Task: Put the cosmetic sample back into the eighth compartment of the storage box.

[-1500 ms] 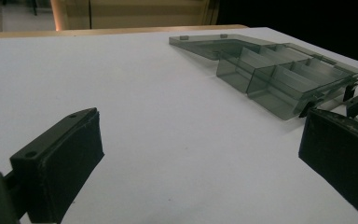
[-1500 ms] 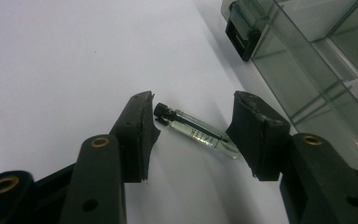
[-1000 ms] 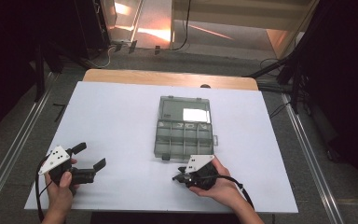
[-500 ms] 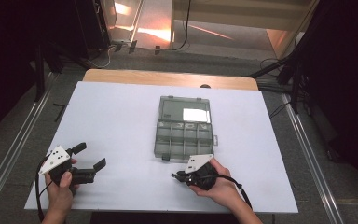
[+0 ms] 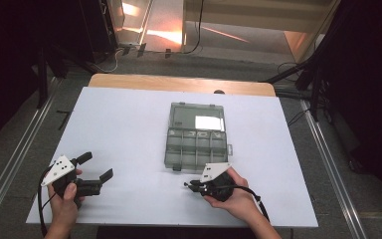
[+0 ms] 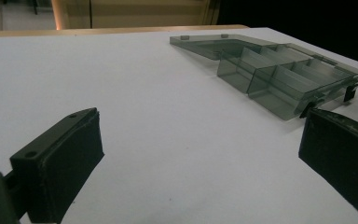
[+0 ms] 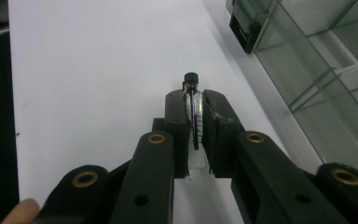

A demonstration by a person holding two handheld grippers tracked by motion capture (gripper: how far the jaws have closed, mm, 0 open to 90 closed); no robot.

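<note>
A white table (image 5: pixel 129 124) takes up the middle of the frame, its wooden far edge showing along the top. A translucent grey compartment box (image 5: pixel 196 135) lies just right of centre, lid closed. At the lower left a hand holds the left gripper (image 5: pixel 95 171), its two black jaws spread wide apart over bare table. At the lower right, just below the box's near edge, a hand holds the right gripper (image 5: pixel 190 186), pointing toward the left of the frame, its jaws drawn close together after just closing.

A clear vial (image 7: pixel 193 122) with a black cap, a smoky-grey organizer box (image 5: pixel 197 135), a white table (image 5: pixel 129 129).
</note>
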